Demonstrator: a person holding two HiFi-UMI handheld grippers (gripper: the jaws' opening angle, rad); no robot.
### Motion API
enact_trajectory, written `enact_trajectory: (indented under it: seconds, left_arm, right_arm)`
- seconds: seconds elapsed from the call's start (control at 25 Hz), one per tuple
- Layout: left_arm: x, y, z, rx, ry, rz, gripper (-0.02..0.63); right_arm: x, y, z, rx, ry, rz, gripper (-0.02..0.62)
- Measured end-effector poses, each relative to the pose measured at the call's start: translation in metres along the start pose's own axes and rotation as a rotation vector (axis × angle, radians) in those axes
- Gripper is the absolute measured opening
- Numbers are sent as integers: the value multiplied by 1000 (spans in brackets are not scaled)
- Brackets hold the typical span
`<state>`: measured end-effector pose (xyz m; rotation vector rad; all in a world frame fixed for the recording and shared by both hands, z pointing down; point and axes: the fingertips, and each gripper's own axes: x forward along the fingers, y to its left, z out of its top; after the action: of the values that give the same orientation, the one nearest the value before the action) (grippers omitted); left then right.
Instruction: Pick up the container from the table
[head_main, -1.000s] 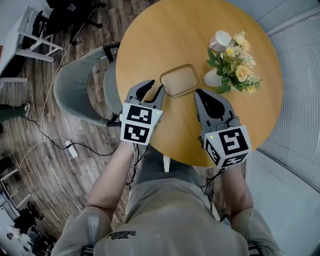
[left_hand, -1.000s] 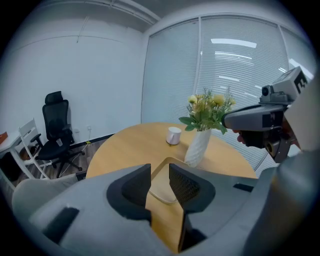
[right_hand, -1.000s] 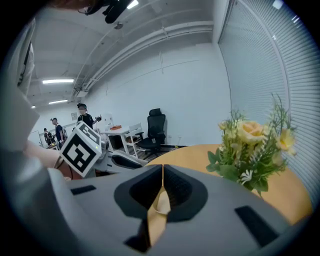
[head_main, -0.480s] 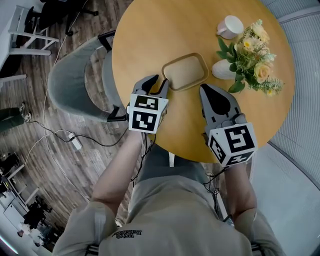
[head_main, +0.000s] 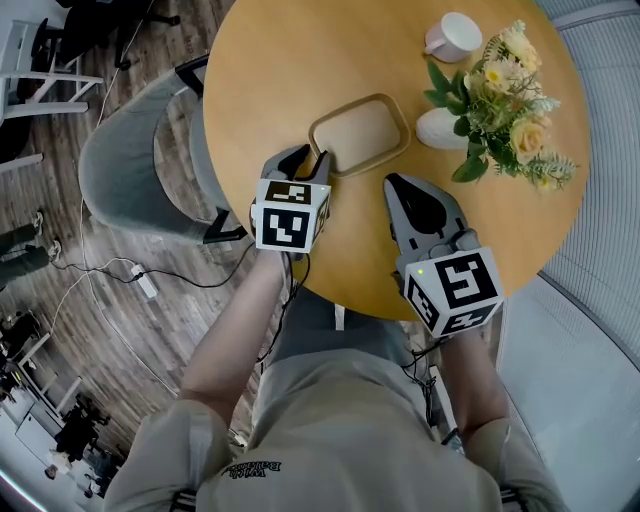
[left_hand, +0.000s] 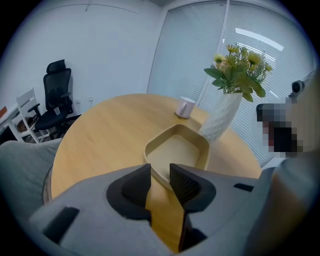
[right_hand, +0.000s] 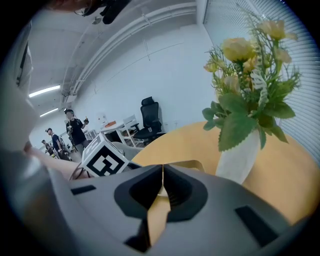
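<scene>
Round wooden worktop (head_main: 300, 60) over a plank floor (head_main: 60, 130), with a grey upholstered chair (head_main: 130, 170) tucked in on the left side. The shallow beige container with rounded corners (head_main: 358, 133) is sitting flat on the worktop, same as half a second ago, so it hasn't been lifted.

What's changed: the left tool (head_main: 305, 160) has crept forward a bit and its tips are now right at the container's near-left corner. From the left gripper view, its jaws are a narrow gap apart and the container's near rim sits just at that gap, not pinched. The right tool (head_main: 393, 183) has barely moved. It sits just beside the container's near-right side, jaws pressed together with nothing in them.

Both forearms reach out from the person's body over the near edge of the worktop, marker cubes facing up. The left tool points roughly straight ahead and the right one angles slightly inward.

Behind the container there's a white ceramic vase (head_main: 438, 128) holding yellow flowers (head_main: 510, 70), and a white mug (head_main: 452, 36) further back.
</scene>
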<state>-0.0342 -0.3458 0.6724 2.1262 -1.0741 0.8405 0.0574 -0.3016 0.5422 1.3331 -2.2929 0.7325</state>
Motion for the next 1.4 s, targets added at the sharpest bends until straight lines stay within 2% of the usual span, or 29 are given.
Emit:
enact_trajectory:
  seconds: [0.48,0.56,0.6,0.72,0.84,0.92,1.08,1.24,1.4]
  left_arm:
    - [17,-4,-21,-6,27,25,116]
    - [16,-5,-20,-7,11,33,43]
    - [15,-6,-19,-1,8,30,32]
    - [8,-9,-17,35,4,29,32]
    - [-3,-10,-13,36,-17,30,29]
    - [-13,-12,-8,44,-39,32,29]
    - [-36,-14,5,107,-78,51,29]
    - [-68,-19,22,122,-124,57,28]
    - [-106,-21,43,195,-175,89,28]
  right_arm:
    - [-13,-12,-25,33,35,-27,31]
    - [-16,-13,-28,35,38,-30,31]
    - [-17,-13,-29,41,38,-31,31]
    - [-20,-14,-33,72,38,-35,31]
    - [-26,-14,-36,85,37,-42,31]
    - [-32,-12,-33,80,28,-43,31]
    - [-44,-8,-20,59,-5,-48,31]
    - [-60,-1,1,29,-50,-53,31]
    - [-76,10,26,-3,-104,-58,31]
